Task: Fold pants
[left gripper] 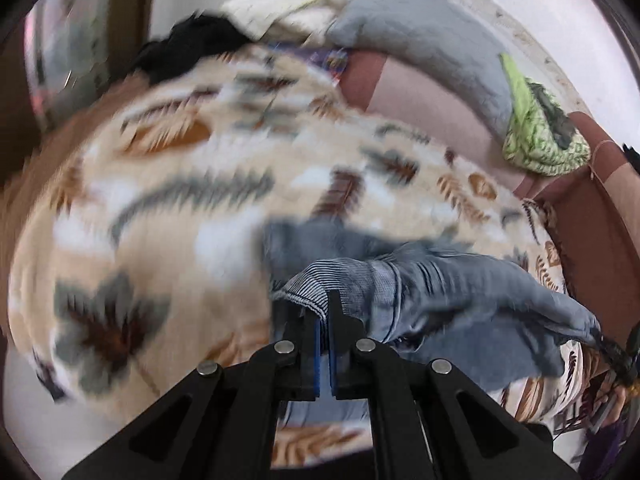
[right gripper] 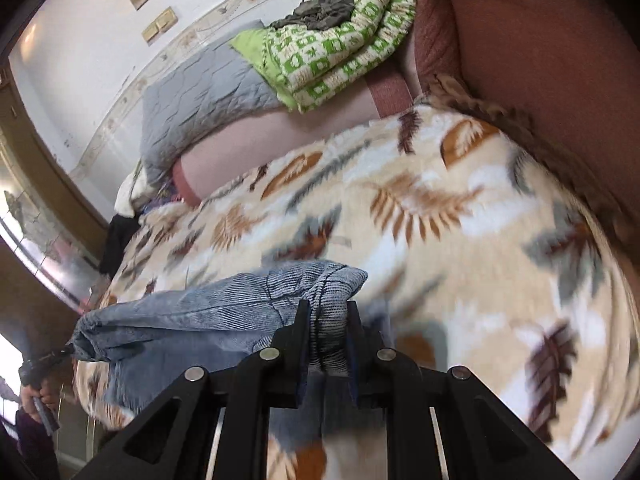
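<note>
While clamping the pants [left gripper: 420,292] by the ribbed waistband, left gripper [left gripper: 325,304] pinching thin, right gripper [right gripper: 329,312] biting a thicker bunch, holding it above the leaf-print blanket [right gripper: 460,208]. Risking slippage from the thin left pinch; farther on, risking snagging the green quilt [right gripper: 340,36].

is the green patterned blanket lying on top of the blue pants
No: in the right wrist view the green patterned blanket sits far back beside the grey pillow, well apart from the blue pants.
</note>
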`<control>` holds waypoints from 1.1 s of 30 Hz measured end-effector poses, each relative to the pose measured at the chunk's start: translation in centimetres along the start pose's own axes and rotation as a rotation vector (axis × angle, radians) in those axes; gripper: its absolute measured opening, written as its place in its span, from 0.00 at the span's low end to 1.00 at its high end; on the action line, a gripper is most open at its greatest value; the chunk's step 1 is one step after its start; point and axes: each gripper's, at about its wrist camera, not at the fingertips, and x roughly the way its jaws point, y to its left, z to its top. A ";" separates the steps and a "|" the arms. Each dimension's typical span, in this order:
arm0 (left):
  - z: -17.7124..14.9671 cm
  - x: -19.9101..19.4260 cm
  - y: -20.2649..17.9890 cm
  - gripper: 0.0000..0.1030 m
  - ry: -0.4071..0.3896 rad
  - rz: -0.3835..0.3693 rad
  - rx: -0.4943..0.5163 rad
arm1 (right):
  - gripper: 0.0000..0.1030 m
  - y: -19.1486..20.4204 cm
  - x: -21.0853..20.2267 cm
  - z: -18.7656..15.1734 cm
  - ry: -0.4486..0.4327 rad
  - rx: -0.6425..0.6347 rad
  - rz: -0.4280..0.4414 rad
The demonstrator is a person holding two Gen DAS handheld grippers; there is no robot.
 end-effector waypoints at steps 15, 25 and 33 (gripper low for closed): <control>-6.9 -1.0 4.5 0.10 0.098 0.235 -0.076 | 0.68 -4.9 -2.6 -6.8 0.174 0.047 0.030; -6.1 -2.0 -7.5 0.11 0.029 0.043 0.159 | 0.68 -5.0 2.1 0.4 0.093 0.194 0.091; -7.8 3.3 -17.7 0.11 0.142 -0.109 0.297 | 0.55 -4.2 10.3 4.9 0.267 0.078 0.027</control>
